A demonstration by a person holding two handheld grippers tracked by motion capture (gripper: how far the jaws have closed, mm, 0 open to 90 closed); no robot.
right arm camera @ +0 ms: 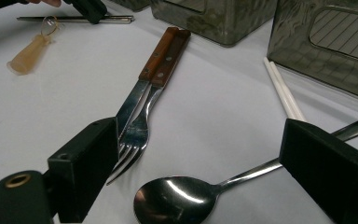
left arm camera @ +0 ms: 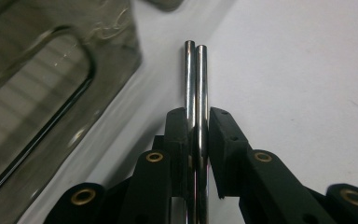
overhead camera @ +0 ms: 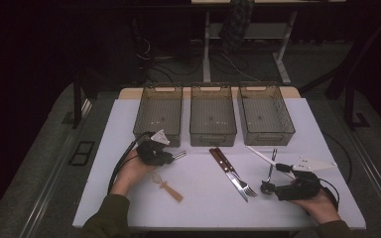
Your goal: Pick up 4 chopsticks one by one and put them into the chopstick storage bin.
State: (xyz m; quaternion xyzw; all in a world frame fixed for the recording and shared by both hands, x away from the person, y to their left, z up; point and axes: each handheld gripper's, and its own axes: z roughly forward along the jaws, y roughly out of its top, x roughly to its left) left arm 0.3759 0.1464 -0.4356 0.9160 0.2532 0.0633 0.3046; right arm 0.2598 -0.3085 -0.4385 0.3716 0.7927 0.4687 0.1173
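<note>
The left gripper [left arm camera: 197,140] has its jaws closed on a pair of metal chopsticks [left arm camera: 195,79], pads pressing both sides; the sticks lie together and poke out past the fingertips over the white table [left arm camera: 298,70]. In the high view that gripper [overhead camera: 171,156] sits just in front of the left bin [overhead camera: 159,113], with the chopstick tips [overhead camera: 180,154] pointing toward the middle of the table. Just beside it lies a small wooden-handled scoop [overhead camera: 166,186].

The right gripper [right arm camera: 200,177] stands wide open, holding nothing, with a spoon [right arm camera: 177,200] bowl between its jaws. A knife [right arm camera: 142,88] and fork [right arm camera: 142,126] with wooden handles lie side by side nearby, and white chopsticks [right arm camera: 284,91] lie near the right bin [overhead camera: 265,114]. The middle bin [overhead camera: 212,115] sits between. No brand, label or writing can be read on anything.
</note>
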